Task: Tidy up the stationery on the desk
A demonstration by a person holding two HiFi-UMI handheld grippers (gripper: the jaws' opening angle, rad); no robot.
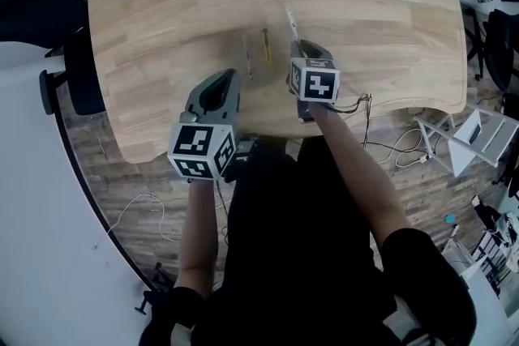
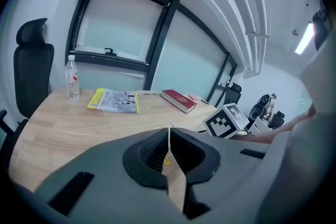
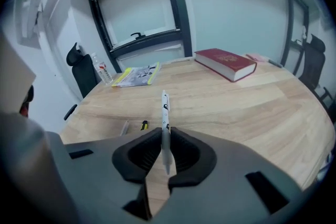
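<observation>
Mid-pickup: my right gripper (image 3: 165, 136) was clamped on the white pen (image 3: 165, 105), held out over the desk (image 3: 252, 107). Left gripper (image 2: 169, 140) was closed, empty. Next, probably: park it beside the yellow-tipped pen (image 1: 265, 44) and grey pen (image 1: 248, 62), aligned.

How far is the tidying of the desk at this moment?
Done: nothing looks put away. In hand: the right gripper is shut on a white pen. The left gripper is shut, empty. Left: a grey pen and a yellow pen lie loose on the desk.
</observation>
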